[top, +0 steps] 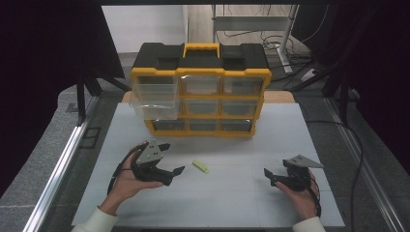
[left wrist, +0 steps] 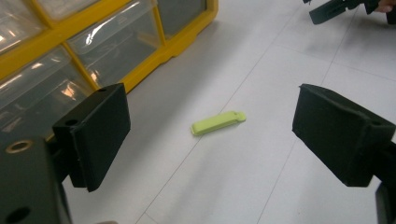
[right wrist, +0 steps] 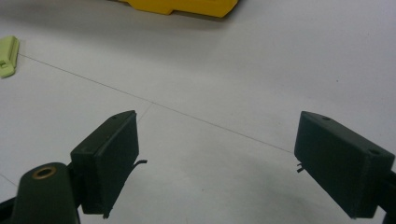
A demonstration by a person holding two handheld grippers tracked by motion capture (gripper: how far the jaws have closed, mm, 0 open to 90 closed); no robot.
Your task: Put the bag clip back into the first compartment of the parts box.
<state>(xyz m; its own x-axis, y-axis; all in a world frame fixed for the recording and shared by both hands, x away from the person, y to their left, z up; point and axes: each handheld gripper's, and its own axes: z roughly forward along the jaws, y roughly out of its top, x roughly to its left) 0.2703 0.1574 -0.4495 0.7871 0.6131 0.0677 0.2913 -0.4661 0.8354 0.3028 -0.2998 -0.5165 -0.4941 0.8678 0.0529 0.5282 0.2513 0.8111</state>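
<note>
Your left gripper (top: pixel 172 159) sits low over the near left part of the white table (top: pixel 241 203), gripped in your left hand (top: pixel 128 179), with its grey plate on top and its cable trailing back along your wrist. Its jaws are spread wide with nothing between them. In the left gripper view the two black pads frame the small lime-green plastic piece (left wrist: pixel 217 122), which lies flat on the bare table ahead of the gap, apart from both pads.

In the high view that lime-green plastic piece (top: pixel 200 166) lies just to the right of your left gripper's jaw tips, near the middle of the table's near half and well in front of the organizer. It lies at a slant, touching nothing but the table.

Behind it stands the yellow and black drawer organizer (top: pixel 200 92), upright, with a yellow carrying handle on top and three rows of clear drawers. The top-left drawer (top: pixel 153 99) is pulled out toward you and overhangs the rows below; the others sit flush.

Your right gripper (top: pixel 269 177) rests low at the near right of the table, held in your right hand (top: pixel 302 195), well apart from the green piece. Its jaws are also spread open and hold nothing; the right gripper view shows bare white table between them, with the green piece at the far left edge.
</note>
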